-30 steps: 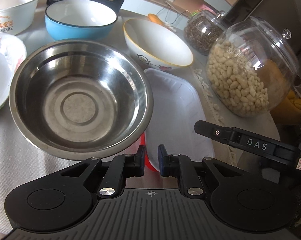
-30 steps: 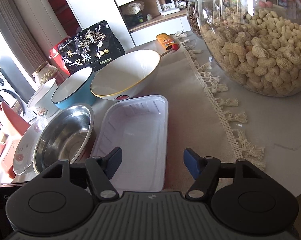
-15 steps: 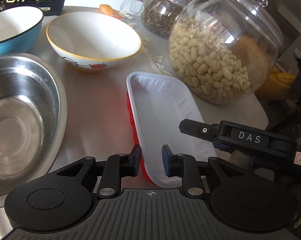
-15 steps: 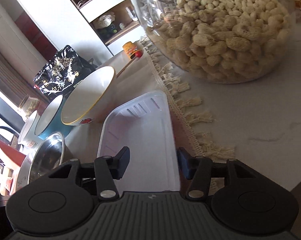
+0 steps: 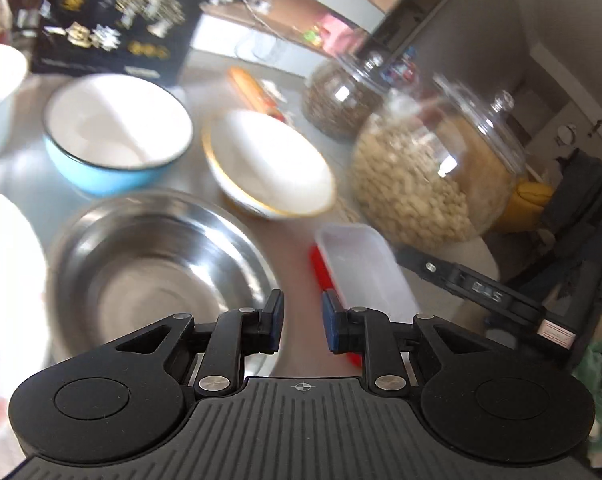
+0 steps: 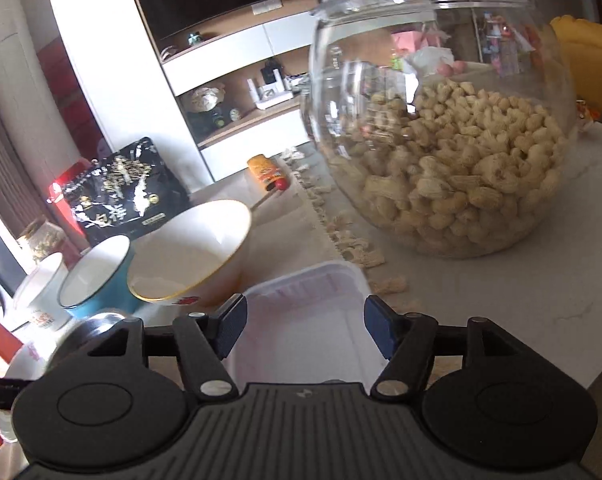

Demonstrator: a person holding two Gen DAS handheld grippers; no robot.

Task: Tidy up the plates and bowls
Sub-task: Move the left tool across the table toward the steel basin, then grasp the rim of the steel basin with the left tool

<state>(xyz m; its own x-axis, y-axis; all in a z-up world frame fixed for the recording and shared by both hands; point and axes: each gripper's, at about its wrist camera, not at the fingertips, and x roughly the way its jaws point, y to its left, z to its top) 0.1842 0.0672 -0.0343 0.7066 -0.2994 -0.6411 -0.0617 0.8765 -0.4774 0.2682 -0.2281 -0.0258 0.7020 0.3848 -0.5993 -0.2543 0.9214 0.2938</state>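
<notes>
A white plastic tray (image 5: 367,270) lies on a red tray (image 5: 321,270) on the table; it also shows in the right wrist view (image 6: 305,324). My left gripper (image 5: 301,318) is open and empty, between the steel bowl (image 5: 153,268) and the trays. My right gripper (image 6: 305,330) is open and empty, its fingers spread over the white tray's near end. Behind stand a gold-rimmed white bowl (image 5: 269,168) (image 6: 189,252), a blue bowl (image 5: 117,136) (image 6: 97,276) and a white printed bowl (image 6: 41,292). A white flowered plate (image 5: 5,280) lies at the left.
A large glass jar of peanuts (image 5: 433,176) (image 6: 449,128) stands right of the trays, a jar of dark seeds (image 5: 341,96) behind it. A black snack bag (image 5: 117,20) (image 6: 121,192) and an orange bottle (image 6: 267,170) lie at the back. The table edge is at the right.
My left gripper let go of the trays' edge, opened, pulled back and swung left. My right gripper opened wider and tilted up toward the peanut jar.
</notes>
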